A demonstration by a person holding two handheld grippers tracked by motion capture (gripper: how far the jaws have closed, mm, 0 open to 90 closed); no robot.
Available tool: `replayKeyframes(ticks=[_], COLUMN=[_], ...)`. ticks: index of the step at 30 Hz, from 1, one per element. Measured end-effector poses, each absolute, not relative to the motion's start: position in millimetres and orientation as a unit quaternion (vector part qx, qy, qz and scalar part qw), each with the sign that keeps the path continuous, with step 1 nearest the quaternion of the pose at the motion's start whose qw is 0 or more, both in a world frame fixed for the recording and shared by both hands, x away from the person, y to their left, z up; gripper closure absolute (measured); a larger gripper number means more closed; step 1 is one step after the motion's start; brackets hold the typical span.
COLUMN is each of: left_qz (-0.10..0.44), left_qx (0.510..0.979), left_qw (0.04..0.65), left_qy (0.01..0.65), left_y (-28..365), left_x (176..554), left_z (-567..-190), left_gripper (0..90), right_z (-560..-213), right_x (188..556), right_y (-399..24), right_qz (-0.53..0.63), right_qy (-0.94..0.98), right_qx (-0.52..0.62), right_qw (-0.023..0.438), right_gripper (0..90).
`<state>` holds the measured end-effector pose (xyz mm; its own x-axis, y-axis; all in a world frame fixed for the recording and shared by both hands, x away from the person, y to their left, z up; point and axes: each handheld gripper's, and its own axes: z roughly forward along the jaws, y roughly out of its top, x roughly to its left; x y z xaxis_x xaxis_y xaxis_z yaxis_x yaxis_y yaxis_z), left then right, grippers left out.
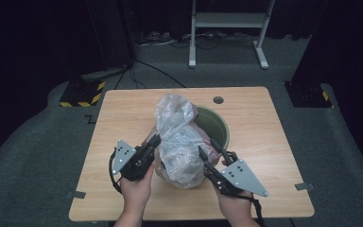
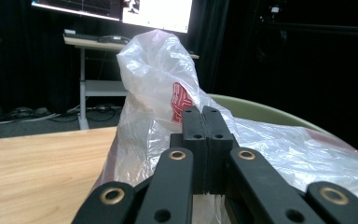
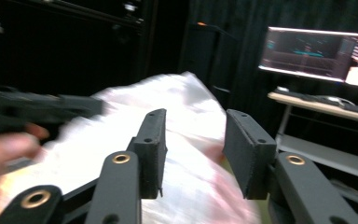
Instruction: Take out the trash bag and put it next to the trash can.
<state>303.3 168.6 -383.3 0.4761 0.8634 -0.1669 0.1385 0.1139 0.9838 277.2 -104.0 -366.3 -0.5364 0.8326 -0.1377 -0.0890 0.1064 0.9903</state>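
On the table, left gripper (image 1: 155, 140) fingers pinched shut beside plastic bag (image 1: 178, 142), right gripper (image 1: 208, 153) fingers parted, angled up.

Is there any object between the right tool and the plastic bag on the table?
Nothing visible does. The right tool, jaws apart, sits right beside the plastic bag, with no object between them. The green bin stands behind the bag.

plastic bag (image 3: 168, 154) motion-blurred, green bin (image 1: 216, 126) half hidden behind it, bag contents unclear
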Motion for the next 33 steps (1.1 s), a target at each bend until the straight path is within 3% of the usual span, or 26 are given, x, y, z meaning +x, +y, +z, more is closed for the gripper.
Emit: replayKeyframes(ticks=[6, 13, 33], left_qz=[0.297, 0.301, 0.334], left_qx=[0.59, 0.592, 0.572], left_qw=[0.633, 0.638, 0.672], left_qy=[0.404, 0.39, 0.331], left_y=[167, 160, 147], left_x=[300, 299, 293], left_z=[-374, -363, -342], left_gripper=[89.7, 89.7, 89.8], right_z=[-372, -404, -474], right_x=[284, 294, 321], right_y=[-148, -191, -220], right_qz=[0.575, 0.527, 0.459], right_qy=[0.629, 0.646, 0.679], right_qx=[0.325, 0.373, 0.444], right_qw=[0.41, 0.407, 0.363], right_gripper=[52.2, 46.8, 28.5])
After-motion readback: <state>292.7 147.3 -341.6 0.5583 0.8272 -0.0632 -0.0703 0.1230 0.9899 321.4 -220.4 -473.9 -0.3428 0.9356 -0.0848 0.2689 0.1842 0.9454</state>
